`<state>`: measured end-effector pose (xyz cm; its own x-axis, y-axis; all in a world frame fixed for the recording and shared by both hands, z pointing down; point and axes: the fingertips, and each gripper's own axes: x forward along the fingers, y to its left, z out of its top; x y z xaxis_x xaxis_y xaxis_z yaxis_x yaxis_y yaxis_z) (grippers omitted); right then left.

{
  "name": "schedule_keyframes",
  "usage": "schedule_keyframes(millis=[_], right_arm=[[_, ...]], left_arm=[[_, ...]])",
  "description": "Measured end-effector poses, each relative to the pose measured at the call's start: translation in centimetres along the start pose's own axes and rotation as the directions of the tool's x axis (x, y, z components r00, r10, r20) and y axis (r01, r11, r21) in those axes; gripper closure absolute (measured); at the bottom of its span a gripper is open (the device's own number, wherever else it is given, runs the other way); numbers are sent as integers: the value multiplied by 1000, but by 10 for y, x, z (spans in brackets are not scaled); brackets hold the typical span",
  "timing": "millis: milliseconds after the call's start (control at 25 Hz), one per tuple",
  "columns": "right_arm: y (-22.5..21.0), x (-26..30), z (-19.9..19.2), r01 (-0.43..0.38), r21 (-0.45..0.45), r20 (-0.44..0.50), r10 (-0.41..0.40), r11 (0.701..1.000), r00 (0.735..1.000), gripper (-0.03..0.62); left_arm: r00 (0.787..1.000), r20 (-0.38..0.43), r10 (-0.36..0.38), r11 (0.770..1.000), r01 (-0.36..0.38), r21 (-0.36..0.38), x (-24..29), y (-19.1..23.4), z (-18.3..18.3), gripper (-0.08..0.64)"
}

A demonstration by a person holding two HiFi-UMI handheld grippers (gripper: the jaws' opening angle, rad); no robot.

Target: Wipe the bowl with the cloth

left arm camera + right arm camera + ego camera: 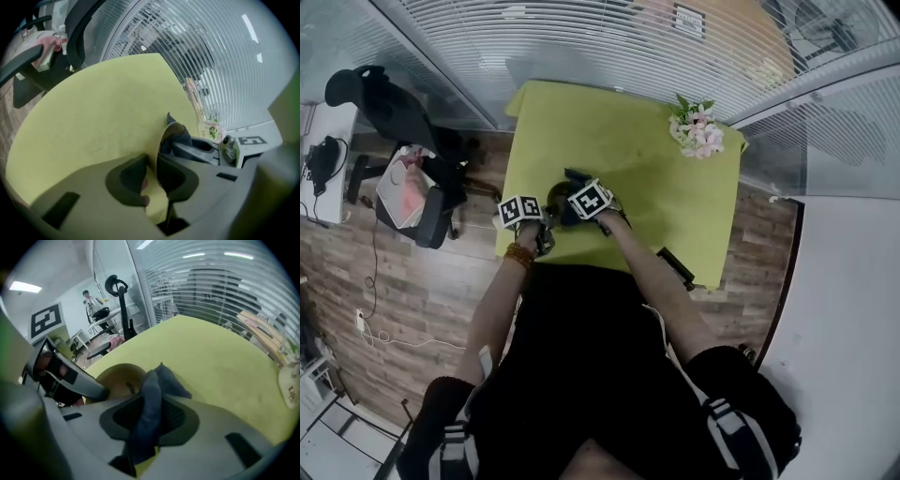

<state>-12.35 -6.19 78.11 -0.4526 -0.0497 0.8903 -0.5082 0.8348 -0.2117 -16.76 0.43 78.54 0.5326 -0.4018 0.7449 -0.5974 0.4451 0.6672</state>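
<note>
A metal bowl (556,198) stands on edge near the front left of the green table (656,187). Its thin rim (161,149) runs between the jaws of my left gripper (152,177). It lies against the right pad, and a strip of table shows between it and the left pad. My right gripper (150,417) is shut on a dark blue cloth (149,404), which bunches up at the bowl's (117,377) rim. In the head view both grippers, left (544,223) and right (570,212), meet at the bowl.
A small bunch of flowers (697,129) lies at the table's far right. A black object (675,267) sits at the front right edge. An office chair (422,202) stands on the wooden floor to the left. Glass walls with blinds lie beyond the table.
</note>
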Motion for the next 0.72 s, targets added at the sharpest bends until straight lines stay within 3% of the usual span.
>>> schedule_keyframes(millis=[160, 240, 320, 360, 400, 520, 640, 720], right_arm=[[0, -12, 9, -32, 60, 44, 30, 998, 999, 529], [-1, -41, 31, 9, 4, 168, -9, 1000, 986, 531], [1, -89, 63, 98, -96, 334, -60, 991, 941, 531], [3, -118, 79, 160, -145, 420, -86, 976, 903, 531], [6, -147, 94, 232, -189, 506, -107, 954, 856, 531], [24, -230, 126, 442, -295, 705, -119, 847, 699, 529], [42, -297, 142, 603, -326, 809, -115, 728, 577, 529], [40, -331, 147, 676, -283, 851, -147, 680, 504, 525]], left_arm=[[999, 26, 36, 992, -39, 119, -6, -5, 4, 506], [994, 109, -23, 980, 1, 199, -20, -28, 16, 506], [974, 199, -113, 939, 39, 341, -47, -65, 33, 506], [960, 238, -148, 897, 28, 441, -62, -86, 42, 486], [946, 274, -173, 837, -6, 548, -77, -107, 49, 455], [908, 347, -233, 605, -144, 783, -120, -175, 63, 436], [884, 368, -288, 402, -237, 884, -160, -242, 65, 468], [869, 386, -308, 293, -300, 908, -184, -278, 64, 477]])
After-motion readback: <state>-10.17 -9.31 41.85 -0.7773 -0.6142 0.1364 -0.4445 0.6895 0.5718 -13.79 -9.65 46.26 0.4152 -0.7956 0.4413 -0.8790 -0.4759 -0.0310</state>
